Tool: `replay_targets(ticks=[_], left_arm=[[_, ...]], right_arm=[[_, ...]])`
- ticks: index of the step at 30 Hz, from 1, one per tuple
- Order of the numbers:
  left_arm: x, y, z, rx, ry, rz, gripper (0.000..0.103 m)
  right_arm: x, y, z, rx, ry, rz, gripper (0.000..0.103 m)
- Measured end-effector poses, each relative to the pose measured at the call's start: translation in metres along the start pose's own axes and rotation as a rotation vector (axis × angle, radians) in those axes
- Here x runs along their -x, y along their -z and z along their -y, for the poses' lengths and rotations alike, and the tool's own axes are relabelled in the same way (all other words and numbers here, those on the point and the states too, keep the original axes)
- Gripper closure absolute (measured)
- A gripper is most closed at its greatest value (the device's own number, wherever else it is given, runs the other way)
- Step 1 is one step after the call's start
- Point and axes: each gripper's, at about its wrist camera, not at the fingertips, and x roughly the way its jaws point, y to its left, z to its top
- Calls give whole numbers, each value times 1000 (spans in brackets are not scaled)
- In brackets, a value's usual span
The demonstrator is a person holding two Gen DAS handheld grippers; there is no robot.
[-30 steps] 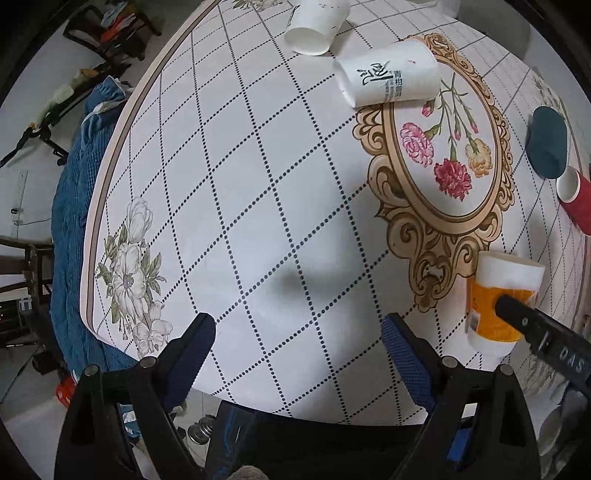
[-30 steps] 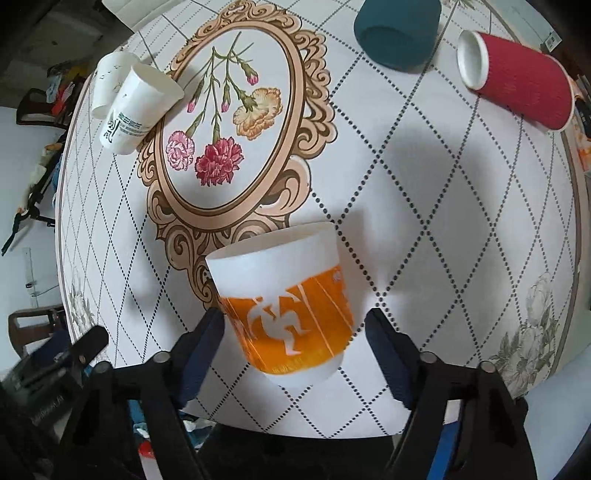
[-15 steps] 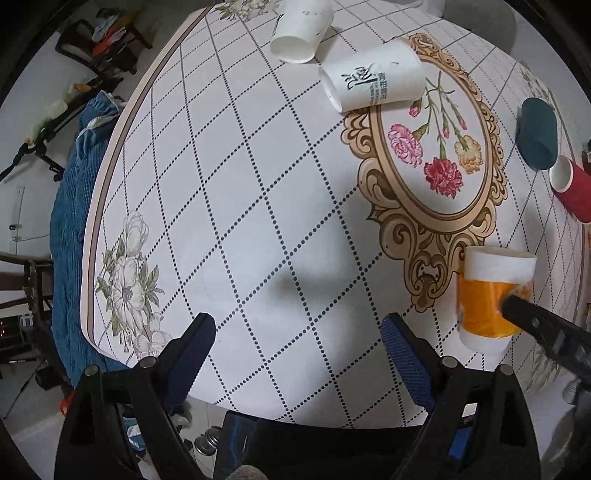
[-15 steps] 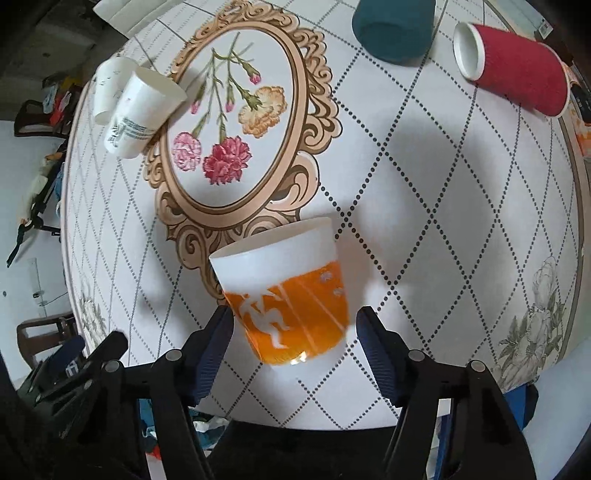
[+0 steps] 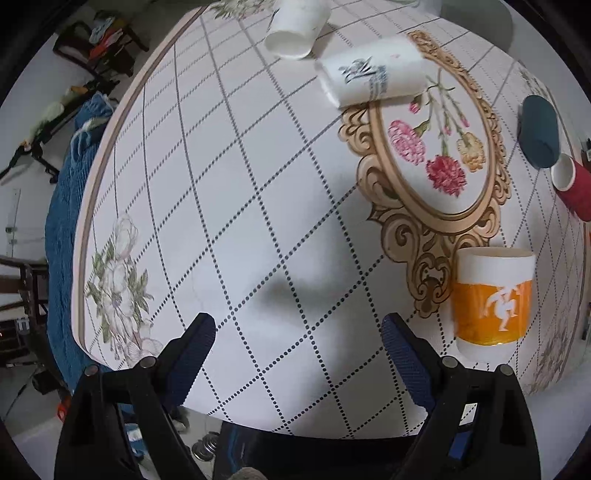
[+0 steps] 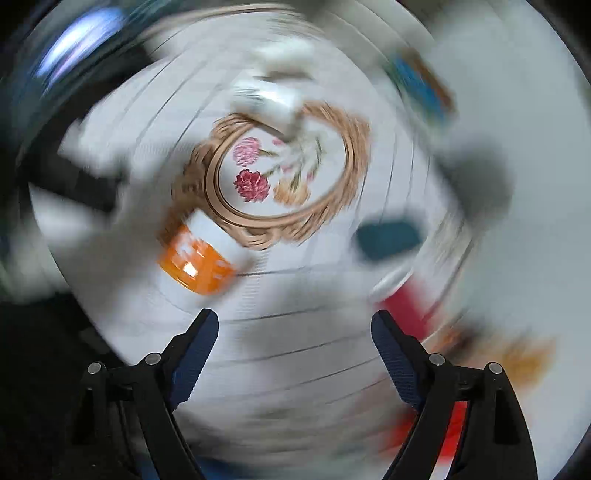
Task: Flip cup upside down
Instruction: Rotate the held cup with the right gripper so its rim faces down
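An orange and white cup (image 5: 493, 299) stands on the table (image 5: 240, 221) near its front right edge, on its own with no gripper touching it; which end is up I cannot tell. My left gripper (image 5: 298, 341) is open and empty above the table's front, left of the cup. My right gripper (image 6: 293, 338) is open and empty; its view is heavily blurred by rotation and shows the orange cup (image 6: 199, 254) up and to the left of the fingers, well apart.
Two white paper cups (image 5: 373, 74) (image 5: 295, 29) lie on their sides at the far side. A teal cup (image 5: 537, 131) and a red cup (image 5: 572, 186) lie at the right. A blue cloth (image 5: 66, 206) hangs past the table's left edge.
My right gripper has pulled back from the orange cup, which now stands free, and is swinging round fast. The left gripper has hardly moved.
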Motion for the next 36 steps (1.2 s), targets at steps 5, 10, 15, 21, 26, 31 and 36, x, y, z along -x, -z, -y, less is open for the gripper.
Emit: replay_targets(ticks=[5, 10, 15, 21, 26, 31, 36], left_arm=[[-14, 4, -8, 32, -1, -25, 11], [-26, 10, -12, 59, -7, -36, 11], [-37, 18, -9, 63, -14, -46, 10], [-51, 25, -5, 61, -25, -51, 10], [-59, 30, -5, 64, -32, -56, 10], [-64, 32, -18, 76, -33, -64, 10], [-68, 32, -34, 82, -37, -63, 11]], right_arm=[[-14, 18, -81, 850, 371, 143, 16], [-57, 61, -111, 1493, 542, 271, 16], [-90, 82, -107, 1833, 597, 346, 16], [-107, 74, -111, 1972, 584, 398, 16], [-118, 64, -112, 2047, 572, 410, 16], [-131, 55, -110, 2083, 570, 385, 16], [-144, 42, -110, 2084, 571, 363, 28]])
